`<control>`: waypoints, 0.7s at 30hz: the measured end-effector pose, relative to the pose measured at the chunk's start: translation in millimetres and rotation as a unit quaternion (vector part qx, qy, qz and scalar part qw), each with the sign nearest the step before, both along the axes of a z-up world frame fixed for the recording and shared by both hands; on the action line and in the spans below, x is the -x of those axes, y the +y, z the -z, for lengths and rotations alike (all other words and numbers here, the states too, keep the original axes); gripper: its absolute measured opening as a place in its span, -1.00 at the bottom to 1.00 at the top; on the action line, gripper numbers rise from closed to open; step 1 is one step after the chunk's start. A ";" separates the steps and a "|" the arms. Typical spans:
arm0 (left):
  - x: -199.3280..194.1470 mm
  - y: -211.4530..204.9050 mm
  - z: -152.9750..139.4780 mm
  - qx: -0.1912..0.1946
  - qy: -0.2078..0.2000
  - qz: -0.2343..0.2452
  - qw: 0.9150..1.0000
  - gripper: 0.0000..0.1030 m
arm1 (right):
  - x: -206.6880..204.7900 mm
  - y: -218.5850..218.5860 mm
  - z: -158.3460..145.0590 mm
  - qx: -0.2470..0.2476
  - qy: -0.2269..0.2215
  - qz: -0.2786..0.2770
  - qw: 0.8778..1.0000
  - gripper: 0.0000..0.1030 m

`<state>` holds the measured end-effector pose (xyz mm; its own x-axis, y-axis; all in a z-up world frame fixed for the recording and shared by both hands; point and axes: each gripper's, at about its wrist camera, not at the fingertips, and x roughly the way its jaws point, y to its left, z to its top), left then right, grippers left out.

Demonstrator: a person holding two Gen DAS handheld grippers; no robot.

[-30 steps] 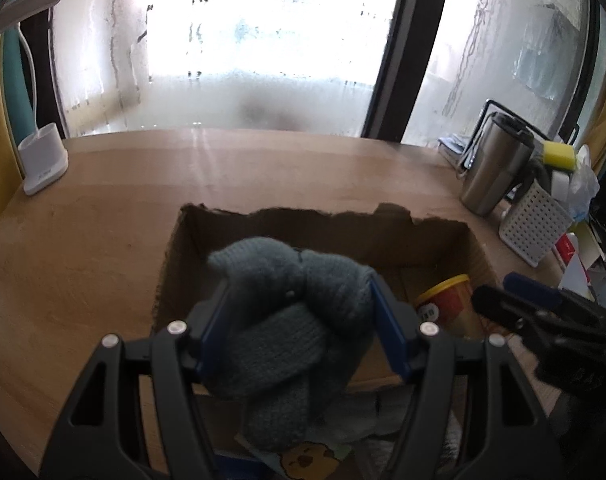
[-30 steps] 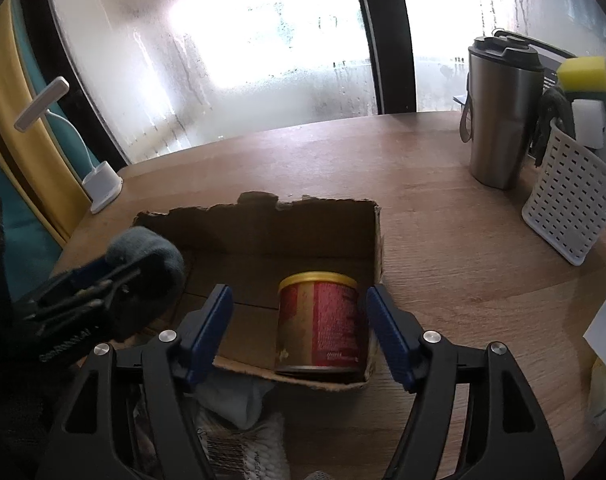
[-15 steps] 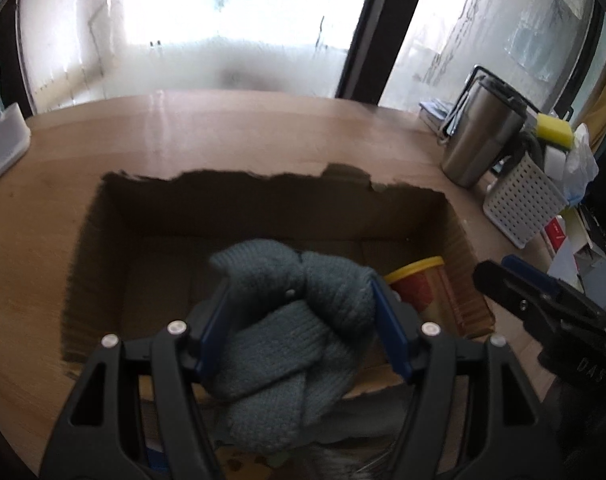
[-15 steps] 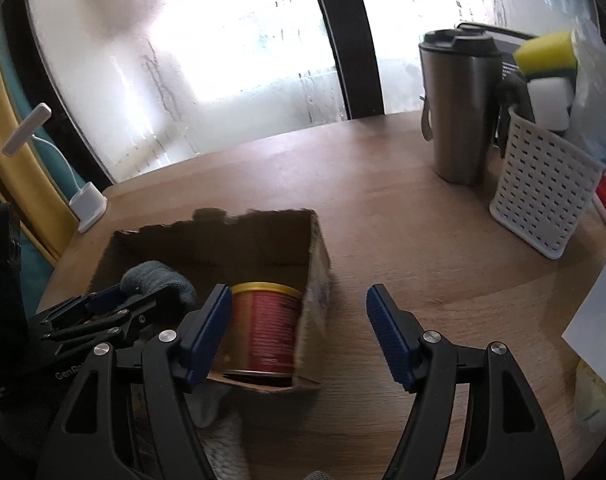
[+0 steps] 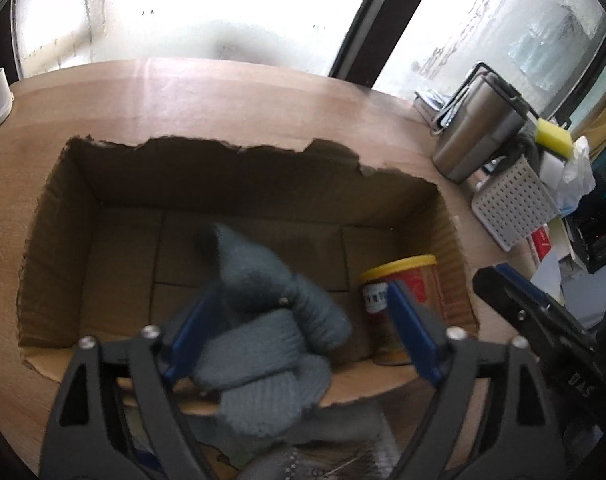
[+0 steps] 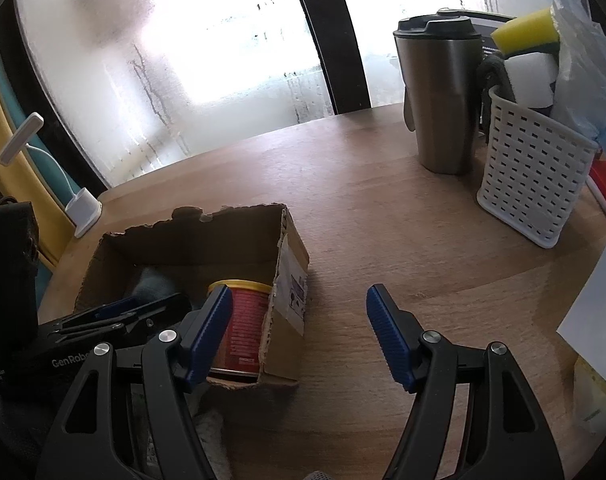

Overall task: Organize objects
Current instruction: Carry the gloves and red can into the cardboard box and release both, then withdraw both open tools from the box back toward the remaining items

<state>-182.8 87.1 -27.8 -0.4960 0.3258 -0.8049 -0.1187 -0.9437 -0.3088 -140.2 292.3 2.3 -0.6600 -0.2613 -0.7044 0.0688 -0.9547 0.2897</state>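
An open cardboard box (image 5: pixel 59 216) sits on the wooden table; it also shows in the right wrist view (image 6: pixel 291 276). A red can with a yellow lid (image 5: pixel 407 292) stands in its right near corner, seen too in the right wrist view (image 6: pixel 243 320). My left gripper (image 5: pixel 299 336) is over the box's near edge with its jaws spread; the grey knitted glove (image 5: pixel 271 332), blurred, sits loose between them and drops into the box. My right gripper (image 6: pixel 299 336) is open and empty, to the right of the box above bare table.
A steel travel mug (image 6: pixel 439 100) and a white perforated basket (image 6: pixel 531 184) holding sponges stand at the back right. A white lamp base (image 6: pixel 83 212) sits far left. Soft cloth items (image 5: pixel 303 456) lie in front of the box. Papers lie at the right edge (image 6: pixel 595 308).
My left gripper moved forward over the box and opened, letting the glove fall. My right gripper swung right, away from the can, and stayed open.
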 end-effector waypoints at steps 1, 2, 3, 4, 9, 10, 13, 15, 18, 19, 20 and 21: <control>-1.8 0.2 -2.3 0.001 0.002 0.000 1.000 0.82 | -0.7 -0.1 -0.6 -0.001 0.000 0.001 1.000 0.41; -1.9 -0.1 -3.8 0.003 0.004 -0.001 1.000 0.82 | -1.9 0.0 -1.4 -0.002 0.001 0.002 1.000 0.41; -3.3 -0.6 -6.2 0.003 0.007 -0.002 1.000 0.82 | -2.9 0.3 -2.3 -0.003 0.001 0.004 1.000 0.41; -4.6 -1.8 -8.4 0.003 0.012 -0.003 1.000 0.83 | -3.7 0.7 -3.2 -0.003 0.002 0.004 1.000 0.41; -17.2 -18.1 -21.5 0.005 0.033 -0.019 0.999 0.85 | -10.4 -1.3 -10.6 -0.010 0.008 0.006 1.000 0.41; -19.9 -22.3 -24.3 0.006 0.038 -0.023 0.999 0.85 | -11.8 -2.1 -11.9 -0.011 0.010 0.006 1.000 0.41; -26.4 -35.7 -30.4 0.010 0.053 -0.030 0.998 0.86 | -15.4 -5.8 -13.6 -0.012 0.011 0.006 1.000 0.41; -29.3 -43.2 -32.0 0.020 0.055 -0.032 0.998 0.87 | -18.2 -9.5 -13.9 -0.012 0.010 0.004 1.000 0.41; -33.6 -51.6 -35.5 0.041 0.062 -0.035 0.997 0.87 | -23.1 -17.6 -14.9 -0.013 0.008 -0.008 1.000 0.41; -36.2 -54.3 -37.2 0.047 0.068 -0.035 0.996 0.87 | -25.1 -20.2 -16.1 -0.015 0.010 -0.012 1.000 0.41; -39.4 -57.3 -39.0 0.050 0.074 -0.036 0.995 0.87 | -27.7 -23.9 -17.3 -0.018 0.011 -0.017 1.000 0.41; -42.4 -60.9 -40.2 0.051 0.078 -0.037 0.995 0.87 | -29.5 -26.8 -18.3 -0.021 0.011 -0.021 0.999 0.41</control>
